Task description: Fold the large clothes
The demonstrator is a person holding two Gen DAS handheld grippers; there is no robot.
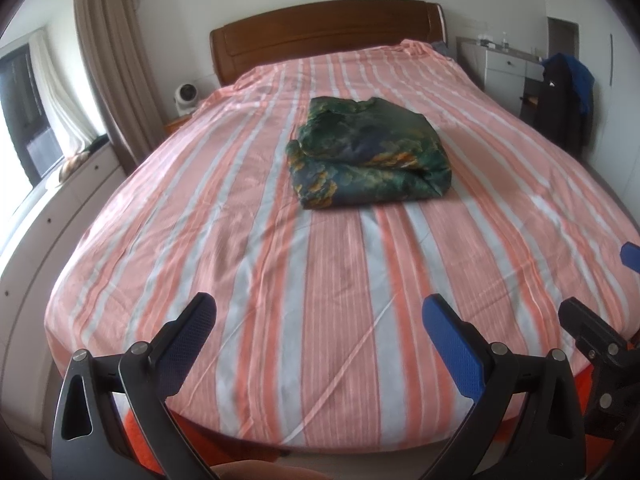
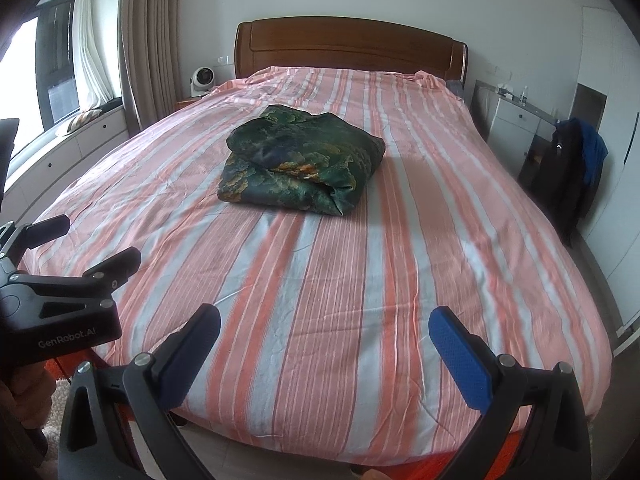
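My left gripper [image 1: 319,314] and right gripper [image 2: 324,326] both hang over the foot of the bed [image 1: 320,280] with jaws spread wide, pinching nothing. The folded green patterned garment [image 1: 368,152] lies on the striped sheet near the middle of the bed, at about twelve o'clock from my left gripper and eleven o'clock from my right, well apart from both.

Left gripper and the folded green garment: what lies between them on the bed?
Only bare striped bedsheet lies between the open left gripper and the folded green garment; both wrist views show it.
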